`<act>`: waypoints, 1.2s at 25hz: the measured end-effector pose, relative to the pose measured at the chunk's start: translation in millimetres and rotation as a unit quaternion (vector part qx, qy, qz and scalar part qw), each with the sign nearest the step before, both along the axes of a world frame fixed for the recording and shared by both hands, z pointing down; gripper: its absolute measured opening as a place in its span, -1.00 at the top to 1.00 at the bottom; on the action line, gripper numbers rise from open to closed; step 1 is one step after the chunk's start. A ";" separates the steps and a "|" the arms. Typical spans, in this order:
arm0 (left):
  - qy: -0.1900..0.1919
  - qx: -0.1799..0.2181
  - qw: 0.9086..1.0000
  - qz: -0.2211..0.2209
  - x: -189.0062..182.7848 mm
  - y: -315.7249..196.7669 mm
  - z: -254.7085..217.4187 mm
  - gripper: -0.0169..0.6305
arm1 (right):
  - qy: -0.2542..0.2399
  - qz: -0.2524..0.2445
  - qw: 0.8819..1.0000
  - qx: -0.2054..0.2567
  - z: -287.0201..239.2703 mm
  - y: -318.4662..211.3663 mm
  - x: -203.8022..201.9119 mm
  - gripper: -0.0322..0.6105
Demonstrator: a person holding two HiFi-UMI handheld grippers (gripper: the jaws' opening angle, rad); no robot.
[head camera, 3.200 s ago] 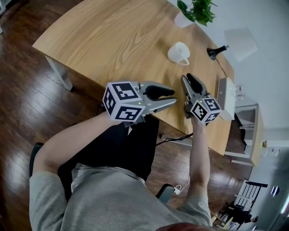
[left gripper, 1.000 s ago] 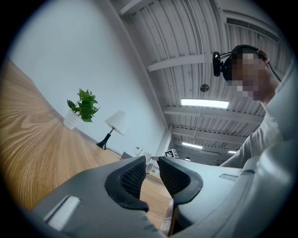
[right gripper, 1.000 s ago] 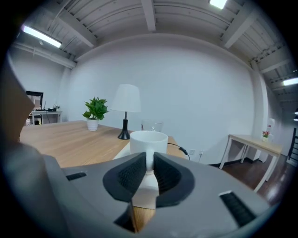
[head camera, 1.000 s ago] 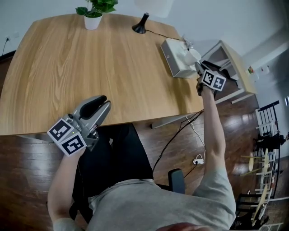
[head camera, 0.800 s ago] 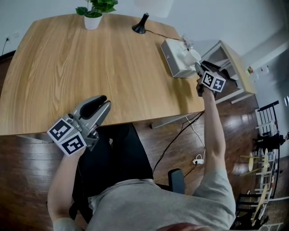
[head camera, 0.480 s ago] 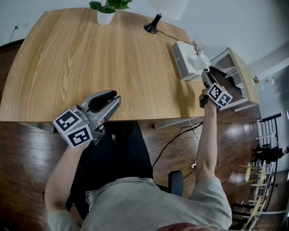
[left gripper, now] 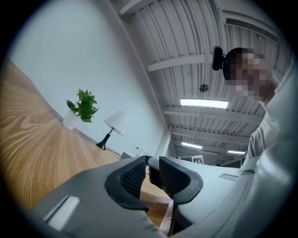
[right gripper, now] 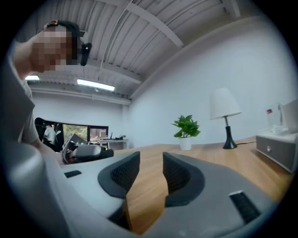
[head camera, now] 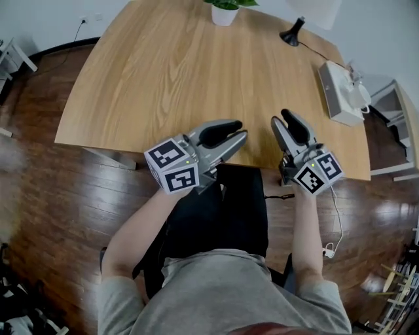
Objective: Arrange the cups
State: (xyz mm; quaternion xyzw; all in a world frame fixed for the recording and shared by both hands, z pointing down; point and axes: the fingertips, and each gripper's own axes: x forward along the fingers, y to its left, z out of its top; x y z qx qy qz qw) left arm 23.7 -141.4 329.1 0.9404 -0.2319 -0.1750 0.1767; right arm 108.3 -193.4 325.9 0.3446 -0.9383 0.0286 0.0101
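Observation:
A white cup (head camera: 359,98) rests on top of a white box (head camera: 337,103) at the table's far right edge. My right gripper (head camera: 281,120) is well away from it, over the near table edge. Its jaws are closing, a gap still shows in the right gripper view (right gripper: 151,163), and nothing is between them. My left gripper (head camera: 241,133) hovers beside it at the near edge. Its pads stand a narrow gap apart in the left gripper view (left gripper: 152,163) and hold nothing.
A potted plant (head camera: 224,12) and a black-footed lamp (head camera: 292,33) stand at the table's far side. The wooden table (head camera: 177,72) spreads between them and the grippers. A cable (head camera: 332,216) runs over the floor at the right.
The right gripper let go of the cup on the white box and swung back left to the near table edge beside the left gripper. The left gripper barely moved.

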 end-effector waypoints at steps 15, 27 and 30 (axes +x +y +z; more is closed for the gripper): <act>-0.005 0.000 1.000 0.002 -0.1 4.8 2.1 0.67 | 0.026 -0.025 0.999 0.010 26.8 30.4 -28.9 0.44; -0.027 0.015 1.000 -0.005 2.0 9.3 3.4 0.67 | 0.016 -0.030 0.999 0.016 24.8 37.8 -23.7 0.44; -0.028 0.017 0.999 -0.008 2.2 9.6 3.8 0.67 | 0.012 -0.029 0.999 0.013 24.4 37.4 -22.0 0.44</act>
